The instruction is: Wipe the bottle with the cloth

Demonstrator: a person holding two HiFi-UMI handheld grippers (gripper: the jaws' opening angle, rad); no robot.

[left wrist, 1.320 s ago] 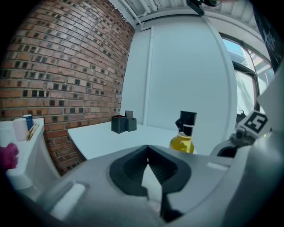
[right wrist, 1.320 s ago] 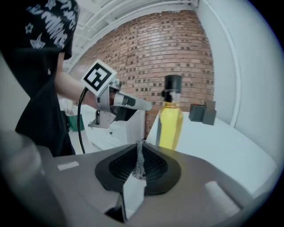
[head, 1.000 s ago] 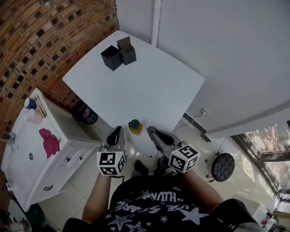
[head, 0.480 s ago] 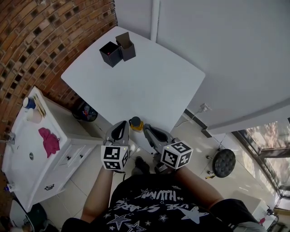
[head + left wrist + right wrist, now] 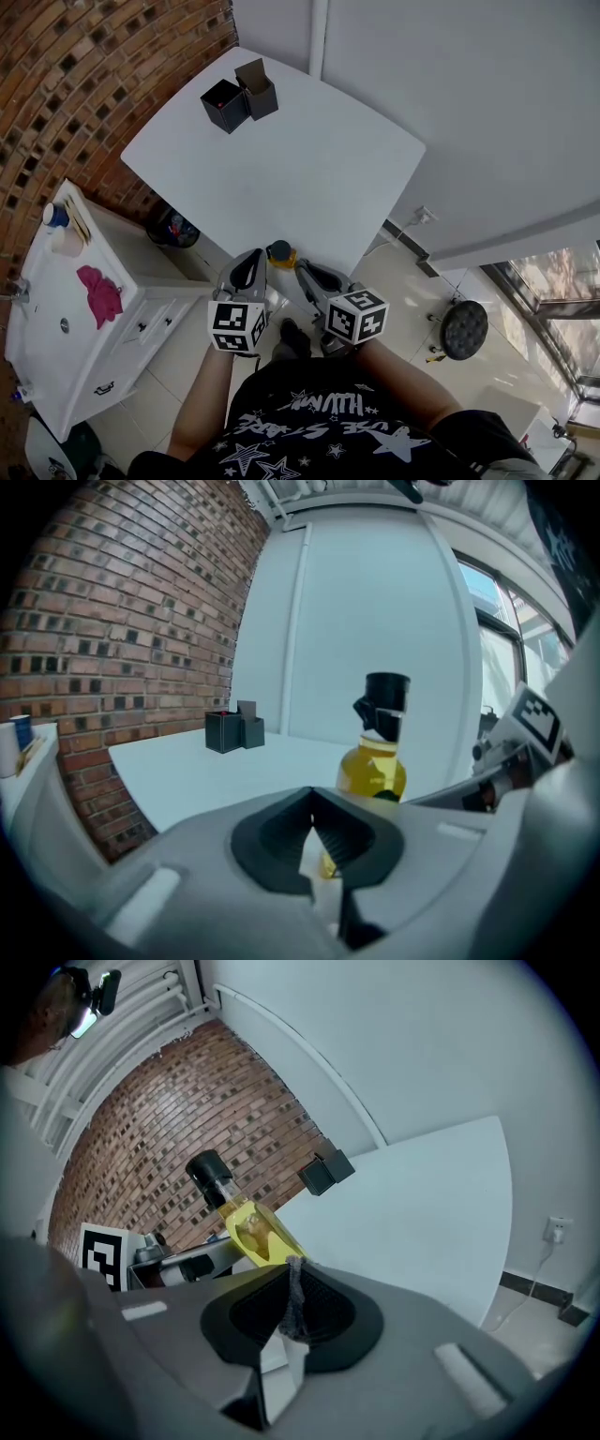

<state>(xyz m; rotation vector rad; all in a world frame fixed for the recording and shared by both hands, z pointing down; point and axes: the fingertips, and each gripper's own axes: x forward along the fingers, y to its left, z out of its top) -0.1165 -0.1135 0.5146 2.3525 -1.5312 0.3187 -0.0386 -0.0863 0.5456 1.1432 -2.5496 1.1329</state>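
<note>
The right gripper [image 5: 292, 1277] has its jaws pressed together on a thin grey strip of cloth [image 5: 296, 1305]. Just beyond them, a bottle [image 5: 253, 1234] of yellow liquid with a black cap stands on the white table [image 5: 422, 1194]. 2 black boxes [image 5: 326, 1171] sit at its far edge, near a brick wall [image 5: 187, 1101].

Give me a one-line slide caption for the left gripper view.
Shut left gripper facing a yellow bottle with black cap on the white table, two dark boxes behind.
</note>
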